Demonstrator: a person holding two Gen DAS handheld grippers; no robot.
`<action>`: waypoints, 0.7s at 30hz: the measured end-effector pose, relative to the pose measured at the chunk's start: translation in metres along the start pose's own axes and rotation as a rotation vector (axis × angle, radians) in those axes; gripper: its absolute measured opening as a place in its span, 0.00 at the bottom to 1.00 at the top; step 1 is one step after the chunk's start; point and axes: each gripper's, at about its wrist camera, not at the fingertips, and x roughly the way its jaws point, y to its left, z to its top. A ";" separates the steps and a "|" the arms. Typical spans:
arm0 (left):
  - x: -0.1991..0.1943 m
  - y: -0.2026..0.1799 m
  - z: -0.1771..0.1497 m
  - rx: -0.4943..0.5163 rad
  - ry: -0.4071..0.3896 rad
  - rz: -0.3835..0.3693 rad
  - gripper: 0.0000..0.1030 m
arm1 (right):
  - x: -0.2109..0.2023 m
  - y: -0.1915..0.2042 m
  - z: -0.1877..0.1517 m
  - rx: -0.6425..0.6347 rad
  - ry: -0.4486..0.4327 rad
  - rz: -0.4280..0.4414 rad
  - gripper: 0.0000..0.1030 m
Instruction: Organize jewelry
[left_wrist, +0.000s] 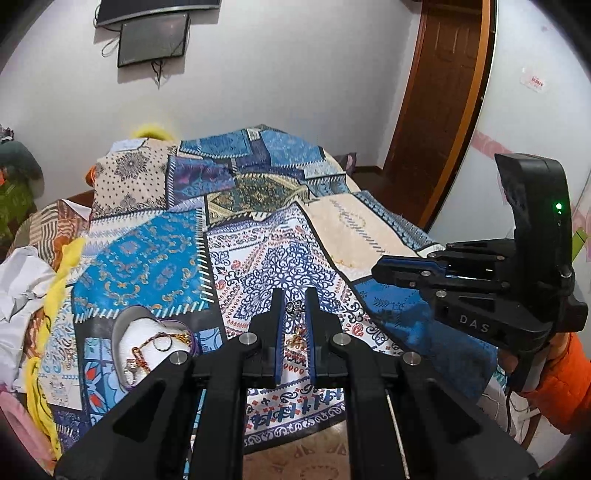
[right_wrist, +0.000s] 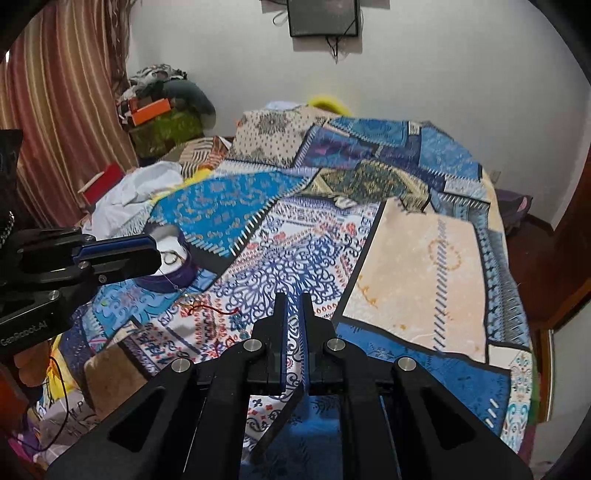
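Note:
My left gripper (left_wrist: 295, 297) hangs low over the patterned bedspread with a narrow gap between its blue pads. A small silver ring-like piece (left_wrist: 295, 306) shows between the fingertips and a gold piece (left_wrist: 296, 340) lies below in the gap; whether either is gripped is unclear. A purple jewelry box (left_wrist: 147, 347) with white lining holds chains and a hoop at lower left; it also shows in the right wrist view (right_wrist: 173, 254). My right gripper (right_wrist: 293, 299) is nearly closed and empty. A red thread with a thin chain (right_wrist: 210, 308) lies on the cloth.
The patchwork bedspread (left_wrist: 258, 229) covers the bed. White cloth (left_wrist: 22, 280) and yellow fabric (left_wrist: 55, 288) lie along the left edge. A wooden door (left_wrist: 439, 103) stands at the right. Clutter (right_wrist: 162, 114) is piled by the curtain (right_wrist: 62, 110).

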 end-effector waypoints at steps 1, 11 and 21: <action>-0.003 0.000 0.001 0.000 -0.006 0.000 0.08 | -0.004 0.002 0.001 -0.003 -0.010 -0.004 0.05; 0.008 0.004 -0.024 -0.013 0.070 -0.008 0.08 | -0.016 0.018 0.002 -0.018 -0.038 0.009 0.05; 0.050 0.028 -0.048 -0.033 0.180 0.123 0.08 | -0.014 0.020 -0.006 -0.015 -0.019 0.020 0.05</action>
